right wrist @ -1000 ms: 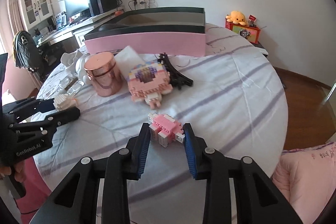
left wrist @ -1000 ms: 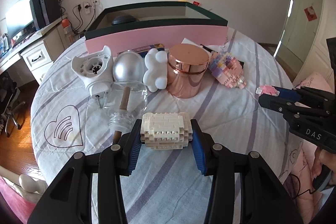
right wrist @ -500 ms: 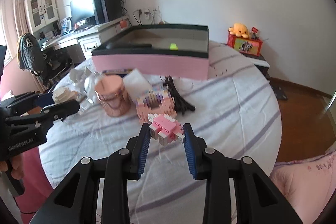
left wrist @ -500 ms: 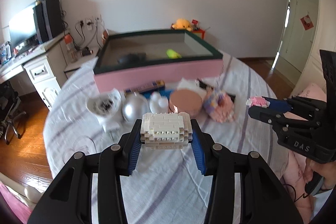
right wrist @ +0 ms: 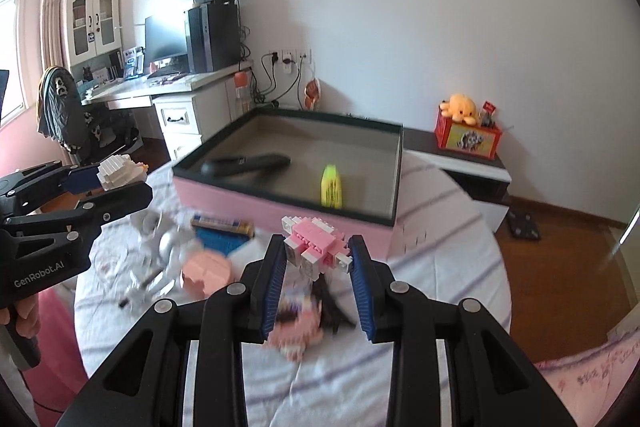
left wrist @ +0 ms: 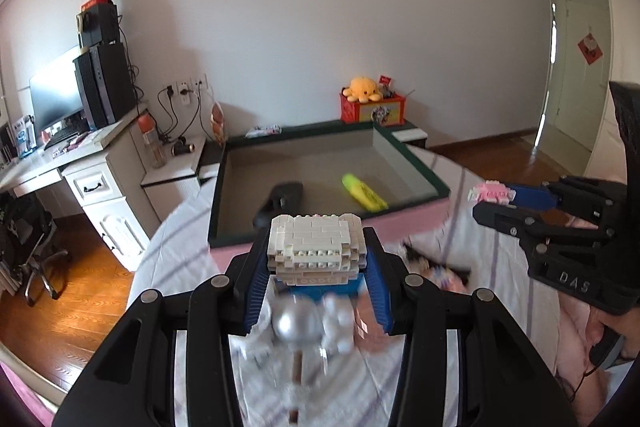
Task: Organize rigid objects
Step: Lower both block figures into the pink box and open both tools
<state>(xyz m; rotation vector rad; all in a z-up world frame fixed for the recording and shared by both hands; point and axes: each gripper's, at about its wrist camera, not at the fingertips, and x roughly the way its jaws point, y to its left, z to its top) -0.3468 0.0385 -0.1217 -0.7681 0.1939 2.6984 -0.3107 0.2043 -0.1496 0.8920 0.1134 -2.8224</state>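
Note:
My left gripper [left wrist: 316, 259] is shut on a cream-white brick model [left wrist: 316, 247], held in the air over the bed. My right gripper [right wrist: 318, 259] is shut on a small pink-and-white brick model [right wrist: 314, 241], also lifted. Each gripper shows in the other's view: the right gripper [left wrist: 490, 201] with its pink model [left wrist: 492, 191] at the right, the left gripper [right wrist: 116, 187] with its white model [right wrist: 118, 171] at the left. Ahead lies a large pink box with a dark green rim [left wrist: 224, 183], also seen from the right [right wrist: 394, 179]. It holds a black object [left wrist: 280, 201] and a yellow-green marker [left wrist: 364, 191].
On the striped bedsheet [right wrist: 440, 195] below lie a silver ball [left wrist: 296, 323], a rose-gold tin [right wrist: 206, 269], a blue flat box [right wrist: 224, 237], a pastel brick figure [right wrist: 296, 327] and a black clip [right wrist: 332, 311]. A desk [left wrist: 92, 163] stands left; a nightstand [right wrist: 472, 163] with a red box is behind.
Both grippers have risen with their brick models and tilted up. The box's inside has come into view, and the items on the bed have dropped low in the frames.

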